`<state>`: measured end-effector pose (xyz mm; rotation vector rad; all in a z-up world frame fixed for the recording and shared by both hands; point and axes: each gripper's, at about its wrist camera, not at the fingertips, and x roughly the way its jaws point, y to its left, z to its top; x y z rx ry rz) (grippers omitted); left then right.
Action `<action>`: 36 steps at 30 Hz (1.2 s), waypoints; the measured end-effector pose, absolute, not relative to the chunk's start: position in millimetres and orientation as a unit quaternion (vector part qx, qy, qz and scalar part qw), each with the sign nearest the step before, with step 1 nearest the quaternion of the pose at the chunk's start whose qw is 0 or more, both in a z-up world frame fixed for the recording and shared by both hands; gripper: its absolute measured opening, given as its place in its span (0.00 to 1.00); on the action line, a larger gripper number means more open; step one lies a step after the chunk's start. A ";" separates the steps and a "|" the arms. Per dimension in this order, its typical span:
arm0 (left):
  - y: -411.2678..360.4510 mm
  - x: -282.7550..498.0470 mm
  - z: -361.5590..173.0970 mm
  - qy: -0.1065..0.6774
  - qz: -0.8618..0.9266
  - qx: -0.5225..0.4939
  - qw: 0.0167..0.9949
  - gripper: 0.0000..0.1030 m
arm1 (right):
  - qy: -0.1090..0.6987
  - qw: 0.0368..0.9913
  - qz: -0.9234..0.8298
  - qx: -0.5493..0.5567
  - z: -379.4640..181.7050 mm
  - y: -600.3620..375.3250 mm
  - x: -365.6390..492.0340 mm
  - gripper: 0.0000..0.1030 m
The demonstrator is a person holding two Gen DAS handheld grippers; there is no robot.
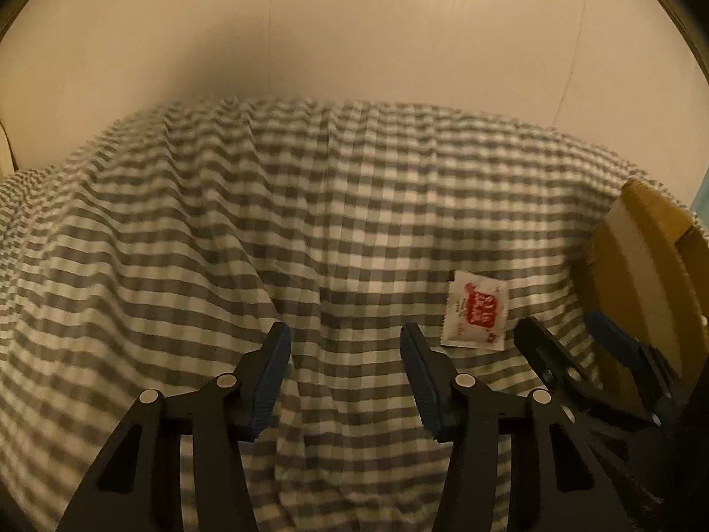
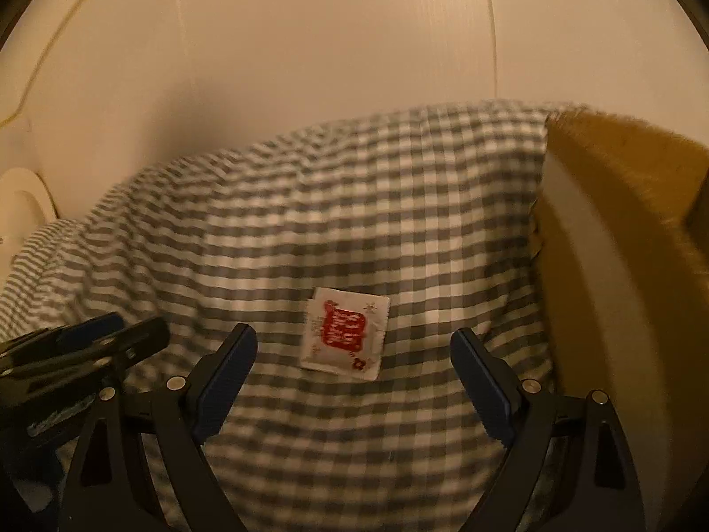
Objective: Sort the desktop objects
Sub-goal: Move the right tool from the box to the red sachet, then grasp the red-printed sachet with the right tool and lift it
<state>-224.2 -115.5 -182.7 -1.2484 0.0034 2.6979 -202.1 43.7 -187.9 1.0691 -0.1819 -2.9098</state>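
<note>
- Sachet [image 2: 344,334], white with a red print, lies flat on the checked cloth [image 2: 354,221] covering the worktop.
- Right gripper [image 2: 354,354] points down at the sachet; its fingers [image 2: 226,381] stand wide apart, with the sachet ahead of the gap and untouched.
- Left gripper [image 1: 345,350] is just to the left of the sachet [image 1: 475,310] over bare cloth [image 1: 221,221]; its fingers [image 1: 266,381] are about half apart, nothing between them.
- Box [image 2: 620,221], brown cardboard with a pale inner face, stands on the cloth near the sachet's right.
- Each view shows the other gripper at its edge: the right gripper [image 1: 589,337] in the left view, the left gripper [image 2: 115,332] in the right view.
- Wall [image 1: 354,35] behind is plain and pale.
</note>
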 end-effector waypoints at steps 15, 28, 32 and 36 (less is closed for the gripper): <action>-129.7 -240.1 -216.0 -0.011 0.892 -0.447 0.071 0.51 | 0.008 0.002 -0.915 0.402 -237.1 25.5 -260.2 0.46; -114.8 -200.0 -146.9 -0.015 0.913 -0.397 0.090 0.51 | -0.022 0.027 -0.937 0.347 -176.9 42.9 -201.4 0.35; -111.3 -172.2 -119.7 -0.012 0.923 -0.374 0.092 0.49 | -0.024 0.035 -0.947 0.318 -144.9 42.6 -177.3 0.35; -109.4 -159.1 -94.2 -0.017 0.932 -0.350 0.094 0.48 | -0.027 0.044 -0.956 0.290 -116.8 43.5 -149.4 0.35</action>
